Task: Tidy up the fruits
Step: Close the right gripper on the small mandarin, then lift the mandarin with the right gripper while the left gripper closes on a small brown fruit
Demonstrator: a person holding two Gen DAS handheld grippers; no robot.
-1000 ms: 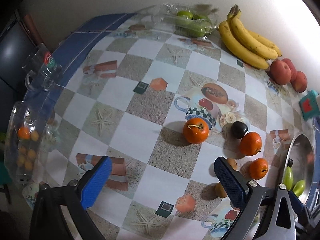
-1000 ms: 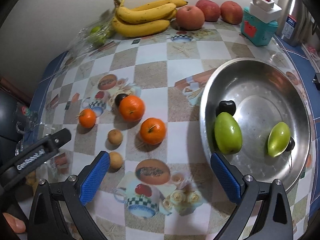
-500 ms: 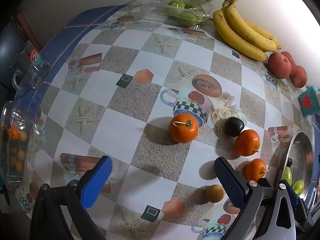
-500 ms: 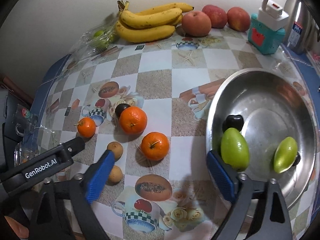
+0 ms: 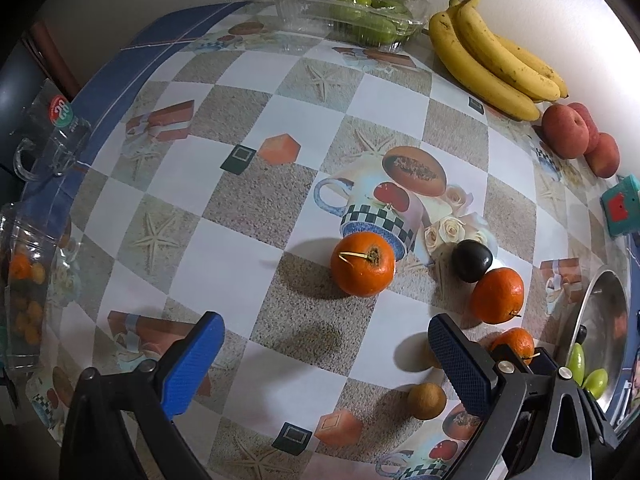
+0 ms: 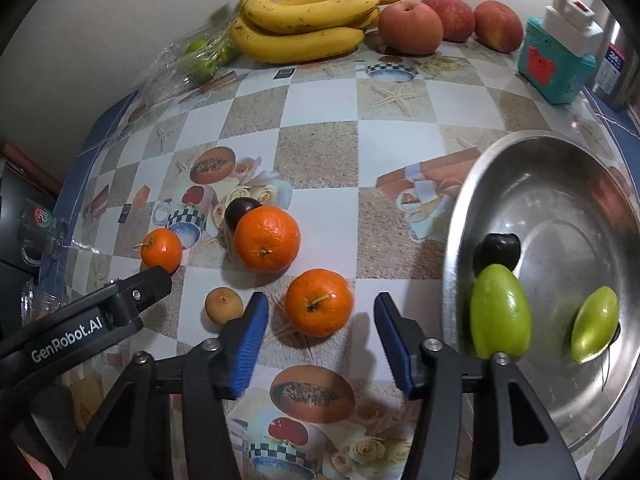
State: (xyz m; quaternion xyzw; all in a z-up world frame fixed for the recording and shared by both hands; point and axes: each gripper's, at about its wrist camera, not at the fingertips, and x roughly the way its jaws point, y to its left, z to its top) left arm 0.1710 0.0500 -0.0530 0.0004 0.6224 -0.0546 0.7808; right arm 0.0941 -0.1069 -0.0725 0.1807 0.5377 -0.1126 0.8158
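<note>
In the right wrist view, my right gripper (image 6: 322, 344) points down at an orange (image 6: 319, 302) lying on the tablecloth. Its jaws are closing, with the orange between the blue pads (image 6: 250, 340) and a gap on each side. Two more oranges (image 6: 267, 238) (image 6: 161, 250) lie further left. A steel bowl (image 6: 452, 240) on the right holds two green fruits (image 6: 500, 316) and a dark plum (image 6: 496, 250). My left gripper (image 5: 328, 364) hangs open over bare cloth, just short of an orange (image 5: 363, 264), with nothing between its pads.
A dark plum (image 6: 240, 210) touches the middle orange. Small brown fruits (image 6: 223, 305) (image 5: 427, 400) lie near the grippers. Bananas (image 6: 304, 24), apples (image 6: 411, 27), a teal box (image 6: 554, 68) and a plastic tray of green fruit (image 5: 360, 16) line the wall. A glass mug (image 5: 52, 144) stands at the left edge.
The right jaws have narrowed from wide open to either side of the nearest orange. Both grippers have come lower and nearer the fruit.
</note>
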